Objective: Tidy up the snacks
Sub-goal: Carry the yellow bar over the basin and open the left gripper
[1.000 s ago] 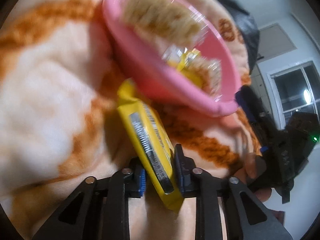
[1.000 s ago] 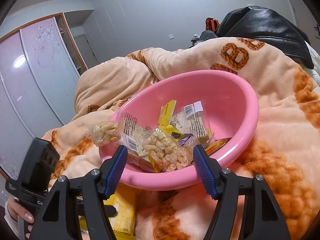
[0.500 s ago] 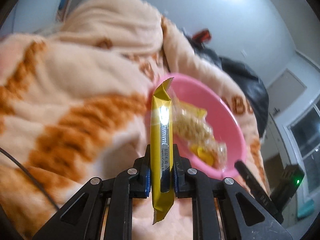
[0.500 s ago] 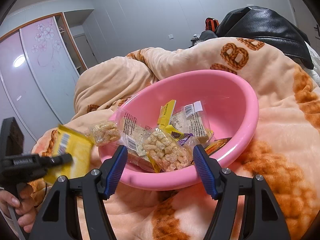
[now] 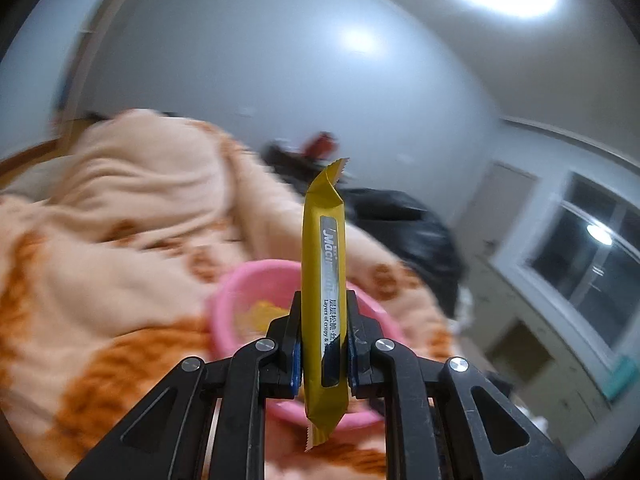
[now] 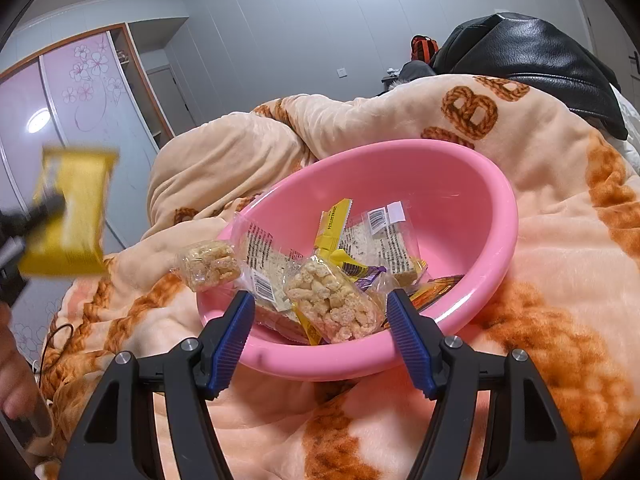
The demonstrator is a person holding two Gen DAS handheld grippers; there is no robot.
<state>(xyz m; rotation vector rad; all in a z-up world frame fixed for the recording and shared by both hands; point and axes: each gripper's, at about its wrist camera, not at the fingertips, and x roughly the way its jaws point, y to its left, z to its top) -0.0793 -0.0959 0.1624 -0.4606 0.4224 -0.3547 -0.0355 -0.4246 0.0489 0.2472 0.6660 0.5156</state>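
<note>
My left gripper is shut on a yellow snack packet, held edge-on and upright in the air above the blanket. The same packet shows blurred at the far left of the right wrist view, raised well above the bed. A pink bowl sits on the blanket and holds several wrapped snacks, among them a puffed rice bar. The bowl lies below and beyond my left gripper. My right gripper is open and empty, just in front of the bowl's near rim.
A small puffed snack pack rests at the bowl's left rim. The peach and orange blanket covers the bed. A black leather jacket lies behind the bowl. A wardrobe with floral doors stands at the left.
My left gripper has lifted the yellow packet off the blanket beside the bowl and raised it high, tilting upward. The right gripper has not moved.
</note>
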